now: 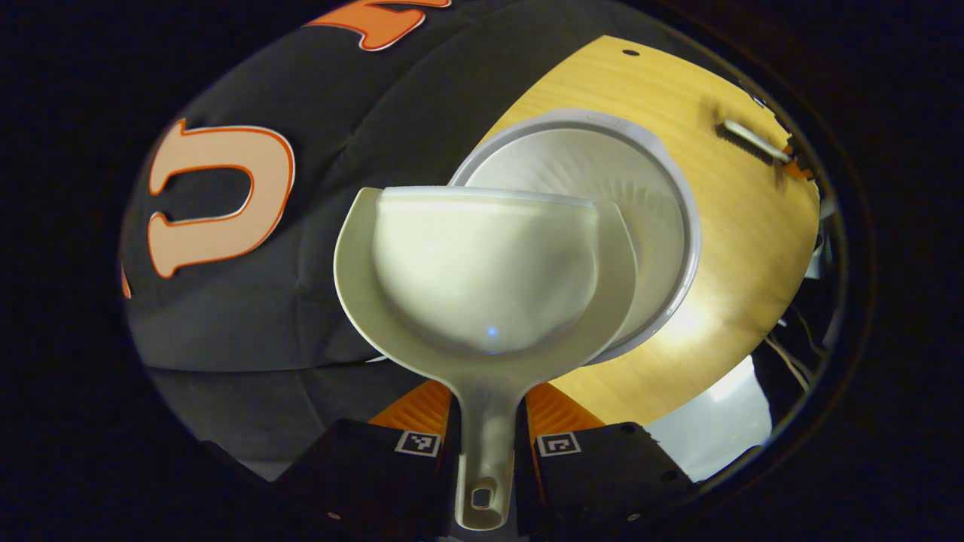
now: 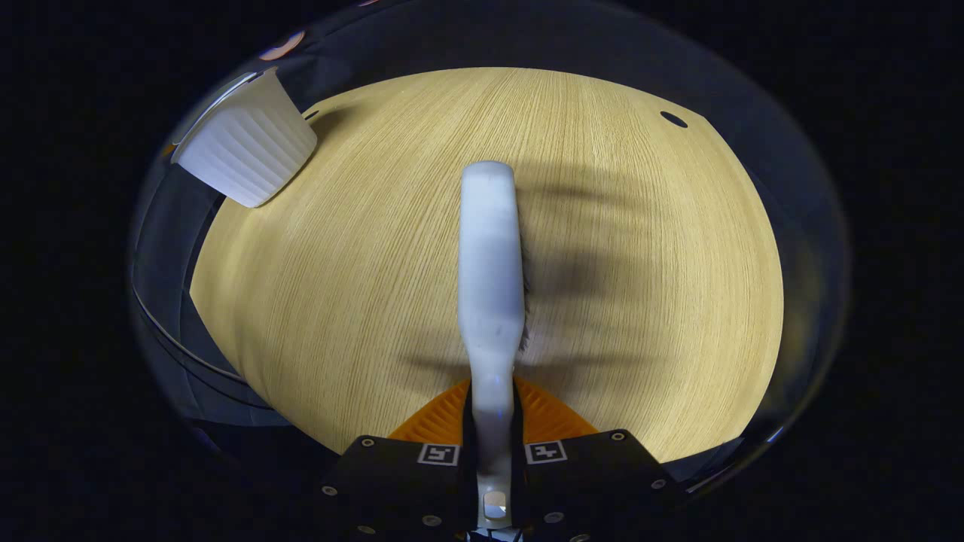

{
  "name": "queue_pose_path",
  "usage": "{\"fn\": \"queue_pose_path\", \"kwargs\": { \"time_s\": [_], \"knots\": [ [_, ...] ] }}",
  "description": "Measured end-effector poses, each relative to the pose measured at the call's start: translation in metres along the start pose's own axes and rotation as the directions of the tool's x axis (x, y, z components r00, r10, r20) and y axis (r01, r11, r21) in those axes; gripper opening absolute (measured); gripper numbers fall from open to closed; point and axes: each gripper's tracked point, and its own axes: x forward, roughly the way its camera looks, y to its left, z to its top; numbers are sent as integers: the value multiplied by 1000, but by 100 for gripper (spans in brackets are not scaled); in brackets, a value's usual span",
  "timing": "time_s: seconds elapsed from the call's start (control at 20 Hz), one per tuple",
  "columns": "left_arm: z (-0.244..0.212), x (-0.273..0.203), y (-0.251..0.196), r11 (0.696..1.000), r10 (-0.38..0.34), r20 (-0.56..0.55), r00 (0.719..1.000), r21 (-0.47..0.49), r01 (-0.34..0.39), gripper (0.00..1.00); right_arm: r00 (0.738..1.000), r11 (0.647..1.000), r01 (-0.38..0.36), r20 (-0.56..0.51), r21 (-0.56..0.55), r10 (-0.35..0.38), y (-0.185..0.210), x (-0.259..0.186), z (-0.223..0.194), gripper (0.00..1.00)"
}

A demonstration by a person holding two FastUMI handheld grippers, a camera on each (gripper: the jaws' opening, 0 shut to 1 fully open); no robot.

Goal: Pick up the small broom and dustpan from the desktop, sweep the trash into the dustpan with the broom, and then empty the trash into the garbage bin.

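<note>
Dustpan is gripped by its handle in the left gripper, held over the garbage bin; pan appears empty, so emptying is judged done. Broom is clamped in the right gripper above the table.

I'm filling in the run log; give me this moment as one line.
phase: emptying | left gripper: shut on dustpan, tipped over garbage bin | right gripper: shut on broom, above desktop

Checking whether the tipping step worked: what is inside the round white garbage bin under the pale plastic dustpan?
Visible part of the round white garbage bin shows a ribbed white lining, no trash. The pale plastic dustpan, gripped by the left gripper, covers the bin's near half and bottom.
</note>
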Motion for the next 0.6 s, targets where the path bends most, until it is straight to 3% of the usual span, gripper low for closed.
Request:
{"fn": "queue_pose_path", "kwargs": {
  "time_s": [0.15, 0.35, 0.6],
  "knots": [
    [11, 15, -3, 986, 10, 110, 994, -165, 8, 32, 1000, 1000, 2, -12, -11, -2, 0, -1, -1, 17],
    [47, 4, -31, 896, -60, 309, 949, -402, 188, 32, 1000, 1000, -1, -17, 3, 1, -3, -3, 0, 17],
    [103, -38, -80, 830, -95, 497, 862, -438, 344, 32, 1000, 1000, 0, -7, 28, 0, -3, -3, -1, 17]
  ]
}}
